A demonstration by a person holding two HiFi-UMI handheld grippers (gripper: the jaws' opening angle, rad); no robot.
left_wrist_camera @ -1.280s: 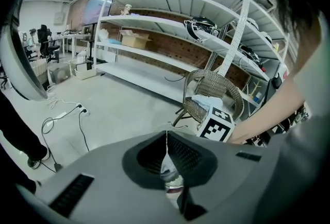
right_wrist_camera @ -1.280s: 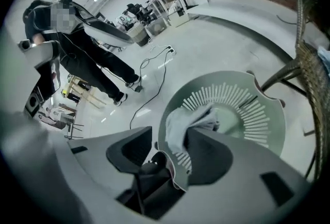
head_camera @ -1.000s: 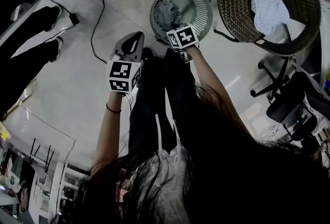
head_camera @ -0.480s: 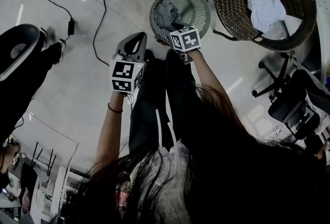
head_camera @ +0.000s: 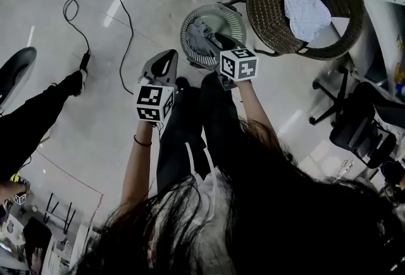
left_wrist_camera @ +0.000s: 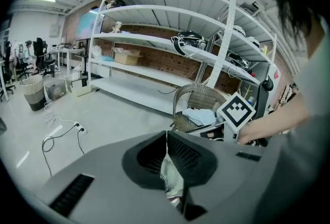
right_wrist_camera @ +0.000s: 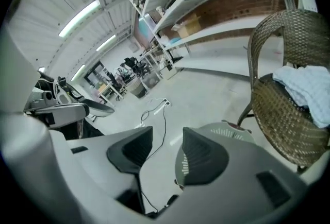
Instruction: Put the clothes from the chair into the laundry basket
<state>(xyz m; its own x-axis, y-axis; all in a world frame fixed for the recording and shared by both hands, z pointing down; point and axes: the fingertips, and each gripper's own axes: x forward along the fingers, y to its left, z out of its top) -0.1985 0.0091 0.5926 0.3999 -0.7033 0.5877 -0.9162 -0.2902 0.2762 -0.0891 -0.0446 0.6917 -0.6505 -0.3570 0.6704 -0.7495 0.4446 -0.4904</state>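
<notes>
There's the pale crumpled cloth (head_camera: 305, 8), in the dark wicker chair (head_camera: 261, 11); round slatted laundry basket (head_camera: 186, 40) just beside it on glossy pale floor (head_camera: 95, 109).
Grey clothes (head_camera: 202, 33) lie in the basket; right gripper (right_wrist_camera: 167, 135) hangs at its near rim, jaws apart and empty; left gripper (left_wrist_camera: 166, 138) alongside, jaws pressed together on nothing; black cable (head_camera: 131, 33) snakes across the floor at left; black office chair (head_camera: 357, 131) near the wicker one; white metal shelving (left_wrist_camera: 154, 11) behind.

Your chair (head_camera: 262, 11) at the far right is rough woven wicker, the clothes (head_camera: 305, 7) on it soft crinkled cloth; the laundry basket (head_camera: 221, 14) is smooth slotted plastic, and the floor (head_camera: 95, 122) under you shines glossy
</notes>
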